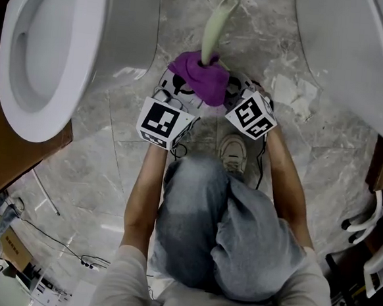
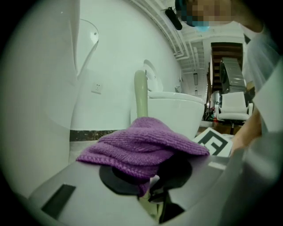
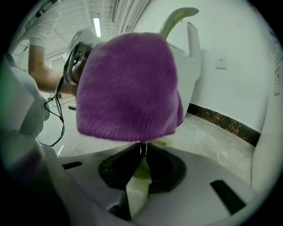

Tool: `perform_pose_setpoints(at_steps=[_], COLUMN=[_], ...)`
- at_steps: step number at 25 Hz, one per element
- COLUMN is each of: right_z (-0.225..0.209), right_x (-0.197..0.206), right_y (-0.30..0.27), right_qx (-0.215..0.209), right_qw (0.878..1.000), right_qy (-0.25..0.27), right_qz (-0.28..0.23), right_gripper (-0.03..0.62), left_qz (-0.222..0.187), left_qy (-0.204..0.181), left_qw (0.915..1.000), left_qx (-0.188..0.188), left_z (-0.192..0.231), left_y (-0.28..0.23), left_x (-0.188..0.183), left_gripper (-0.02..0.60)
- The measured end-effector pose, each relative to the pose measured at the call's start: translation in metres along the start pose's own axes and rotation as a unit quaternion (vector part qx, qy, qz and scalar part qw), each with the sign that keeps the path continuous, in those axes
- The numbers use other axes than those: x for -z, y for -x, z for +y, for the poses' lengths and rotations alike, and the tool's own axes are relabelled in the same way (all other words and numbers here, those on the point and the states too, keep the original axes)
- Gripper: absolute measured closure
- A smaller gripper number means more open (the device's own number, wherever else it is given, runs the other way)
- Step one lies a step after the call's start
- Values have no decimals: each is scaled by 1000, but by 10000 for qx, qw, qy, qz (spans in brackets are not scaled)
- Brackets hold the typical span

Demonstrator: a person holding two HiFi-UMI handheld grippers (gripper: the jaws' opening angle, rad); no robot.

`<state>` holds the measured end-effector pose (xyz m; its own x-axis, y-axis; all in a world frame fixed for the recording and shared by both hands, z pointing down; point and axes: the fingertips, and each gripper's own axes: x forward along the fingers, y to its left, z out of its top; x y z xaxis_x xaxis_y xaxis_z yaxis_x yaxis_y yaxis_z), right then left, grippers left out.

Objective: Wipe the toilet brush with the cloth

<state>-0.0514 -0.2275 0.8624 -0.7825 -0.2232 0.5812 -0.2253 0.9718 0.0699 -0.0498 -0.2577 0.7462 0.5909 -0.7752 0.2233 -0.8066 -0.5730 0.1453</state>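
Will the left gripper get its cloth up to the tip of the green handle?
Probably yes: the left gripper holds the purple cloth round the handle, and nothing blocks the bare part above.

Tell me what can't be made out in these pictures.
1. Bristle end of the pale green plastic toilet brush: in no view; the purple knitted cloth covers the handle's lower part.
2. Handle's middle: right gripper view, behind the cloth.
3. White ceramic toilet: head view, cut off by the top edge.
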Motion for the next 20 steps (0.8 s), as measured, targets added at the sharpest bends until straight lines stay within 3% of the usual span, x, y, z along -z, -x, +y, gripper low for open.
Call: perform_pose_setpoints(at_steps=[7,20], right_z=[1,0], right_x=[2,2], right_y=[-1,-1], right_qx=[-3,-3], right_qw=[10000,10000], right_qy=[-44,-17], right_qz=[16,29], right_gripper=[549,551], left_qz=[-234,-767], left_qy=[-48,-1], left_qw=[9997,9970], left_qx=[113,102], left_z=[5,11], left_y=[1,-10], left_x=[-64,-141], left_gripper=[476,433])
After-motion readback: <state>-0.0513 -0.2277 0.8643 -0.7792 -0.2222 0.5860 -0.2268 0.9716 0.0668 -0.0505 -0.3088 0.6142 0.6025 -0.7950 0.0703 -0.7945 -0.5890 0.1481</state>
